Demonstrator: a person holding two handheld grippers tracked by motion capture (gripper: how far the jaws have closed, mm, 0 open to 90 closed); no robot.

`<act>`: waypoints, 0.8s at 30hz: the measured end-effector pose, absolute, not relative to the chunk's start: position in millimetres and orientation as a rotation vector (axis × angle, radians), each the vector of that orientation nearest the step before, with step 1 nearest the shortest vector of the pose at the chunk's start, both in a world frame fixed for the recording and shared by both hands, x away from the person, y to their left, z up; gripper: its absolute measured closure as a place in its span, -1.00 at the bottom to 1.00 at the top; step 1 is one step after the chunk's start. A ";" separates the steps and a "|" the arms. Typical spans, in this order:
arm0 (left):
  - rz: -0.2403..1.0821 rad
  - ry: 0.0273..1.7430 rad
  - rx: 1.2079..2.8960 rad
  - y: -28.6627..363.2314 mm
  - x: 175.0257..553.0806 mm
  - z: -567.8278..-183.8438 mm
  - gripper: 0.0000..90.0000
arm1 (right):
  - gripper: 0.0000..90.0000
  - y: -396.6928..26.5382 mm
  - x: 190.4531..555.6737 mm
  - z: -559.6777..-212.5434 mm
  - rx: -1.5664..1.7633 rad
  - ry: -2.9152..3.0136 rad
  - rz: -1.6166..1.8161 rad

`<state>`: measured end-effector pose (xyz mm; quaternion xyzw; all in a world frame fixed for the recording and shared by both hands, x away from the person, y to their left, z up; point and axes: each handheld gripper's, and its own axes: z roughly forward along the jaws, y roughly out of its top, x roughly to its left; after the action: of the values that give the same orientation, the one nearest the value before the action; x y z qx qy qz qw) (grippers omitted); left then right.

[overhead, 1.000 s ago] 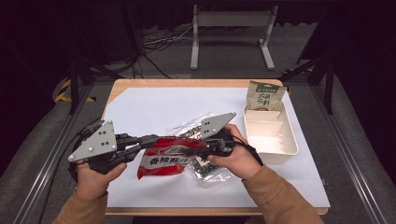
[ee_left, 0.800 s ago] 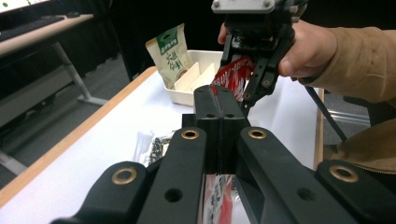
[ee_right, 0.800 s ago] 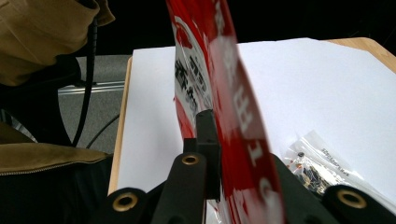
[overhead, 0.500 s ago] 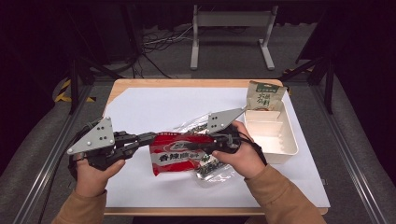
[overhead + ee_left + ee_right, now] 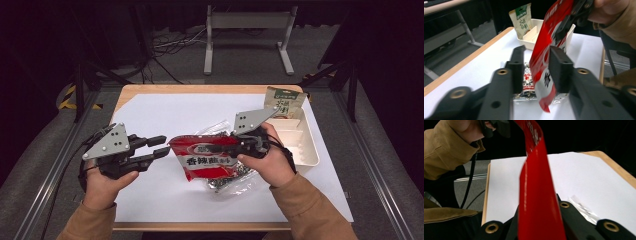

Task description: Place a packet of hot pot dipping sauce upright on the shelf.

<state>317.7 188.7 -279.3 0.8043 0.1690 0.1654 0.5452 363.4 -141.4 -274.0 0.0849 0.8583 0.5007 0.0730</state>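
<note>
Right now the right tongs (image 5: pixel 235 147) are clamped on the red snack packet (image 5: pixel 207 156), holding it lifted off the white sheet (image 5: pixel 165 112) that covers the bench (image 5: pixel 200 89); in the right gripper view the red film runs straight up from between the closed black jaws. The left tongs (image 5: pixel 156 147) sit just to the left of the packet with their jaws parted, having just been opening. In the left gripper view the packet's edge hangs in the gap between them, close against one jaw, though the high view shows the tips a little short of the packet. Beneath the red packet lies a clear crinkly packet with dark contents (image 5: pixel 230 180), flat on the sheet and partly under the person's right hand (image 5: pixel 270 162). Further back on the right side of the bench stands a white divided tray (image 5: pixel 307 150), and leaning at its far end is a green and beige pouch (image 5: pixel 284 102). The left hand (image 5: pixel 102 182) holds its gripper low over the sheet.
</note>
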 end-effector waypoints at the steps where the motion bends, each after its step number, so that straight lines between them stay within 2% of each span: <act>1: 0.390 0.411 1.910 189.3 319.2 -279.9 0.32 | 0.98 -144.2 363.5 -271.9 0.261 2.571 1.501; 3: 0.376 0.441 1.920 189.8 322.5 -281.8 0.17 | 0.98 -150.4 363.7 -267.5 0.270 2.555 1.489; 11: 0.409 0.494 1.939 191.4 330.2 -290.1 0.02 | 0.98 -176.5 367.7 -252.1 0.333 2.503 1.450; 24: 0.393 0.596 1.959 201.1 347.4 -308.2 -0.03 | 0.97 -217.8 381.8 -225.3 0.398 2.406 1.411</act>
<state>347.4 201.1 -308.2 0.8116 0.2469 0.1628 0.5039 381.8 -217.8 -225.3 0.1394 0.8427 0.4943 0.1615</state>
